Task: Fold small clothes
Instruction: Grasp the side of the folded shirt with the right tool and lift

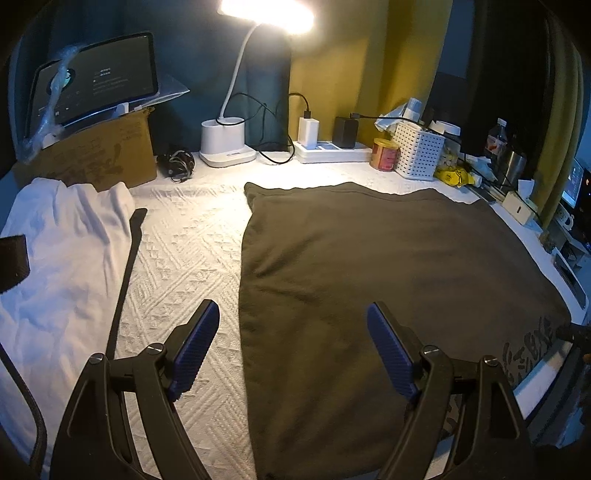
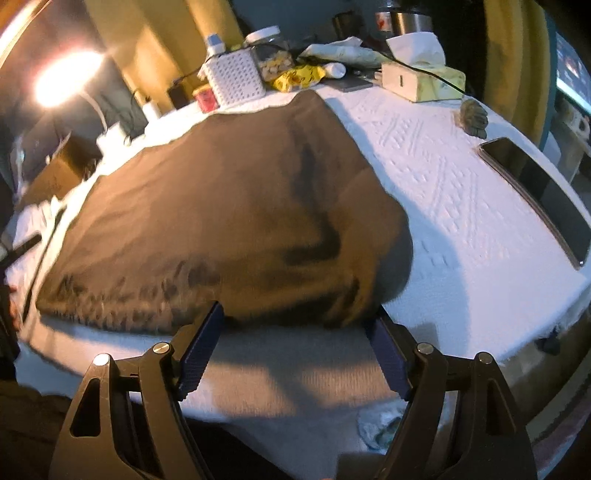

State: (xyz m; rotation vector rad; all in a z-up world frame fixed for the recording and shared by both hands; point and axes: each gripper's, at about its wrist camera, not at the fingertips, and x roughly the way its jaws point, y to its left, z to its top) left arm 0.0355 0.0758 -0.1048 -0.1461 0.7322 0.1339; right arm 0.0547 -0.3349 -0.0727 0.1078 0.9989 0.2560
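A dark olive-brown shirt [image 1: 388, 280] lies spread flat in the middle of the desk [image 1: 184, 251], which has a white bumpy cloth on it. The left tongs [image 1: 291, 350] are wide apart and grip nothing; they hang over the left edge of the shirt, low in the picture. The right tongs [image 2: 299, 354] are wide apart too, with nothing between them, just at the near edge of the shirt [image 2: 221, 221], where the cloth is bunched up. A white garment [image 1: 62, 251] lies at the left. A bright lamp [image 1: 266, 14] shines at the top, above a white basket [image 1: 417, 151].
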